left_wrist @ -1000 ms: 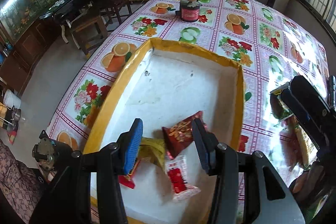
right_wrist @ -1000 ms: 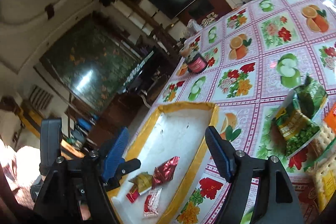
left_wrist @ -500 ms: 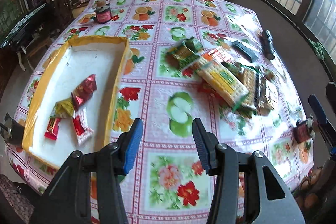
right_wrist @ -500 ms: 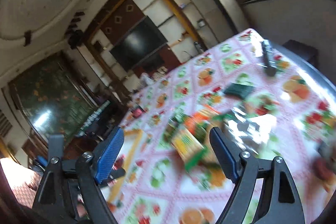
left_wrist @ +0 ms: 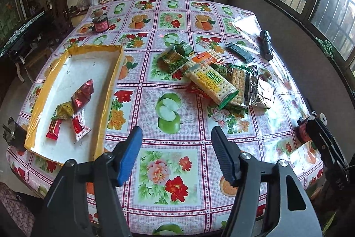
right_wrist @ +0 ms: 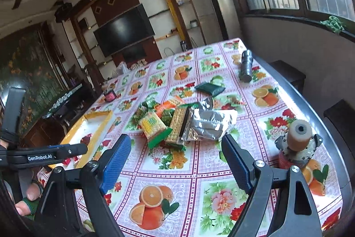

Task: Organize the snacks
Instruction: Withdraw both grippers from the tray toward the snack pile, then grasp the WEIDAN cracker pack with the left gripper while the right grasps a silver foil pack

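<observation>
A yellow-rimmed white tray (left_wrist: 111, 81) lies at the table's left and holds several small snack packets, among them a red one (left_wrist: 83, 93). It also shows in the right wrist view (right_wrist: 104, 121). A pile of snacks sits mid-table: a yellow cracker pack (left_wrist: 210, 82) (right_wrist: 153, 126), a green bag (left_wrist: 177, 56), a silver packet (left_wrist: 263, 92) (right_wrist: 210, 123). My left gripper (left_wrist: 176, 154) is open and empty above the near table edge. My right gripper (right_wrist: 176, 161) is open and empty, short of the pile.
A floral tablecloth (left_wrist: 168, 161) covers the table. A red jar (left_wrist: 101, 24) stands far left. A dark wrapper (left_wrist: 240, 52) and a black flashlight (left_wrist: 266, 47) lie far right. A small stand with a foam roll (right_wrist: 298, 141) sits at the right edge.
Both grippers have pulled back and up from the tray. The left view swung from the tray to the whole table. The right view swung to the snack pile. Both stay open.
</observation>
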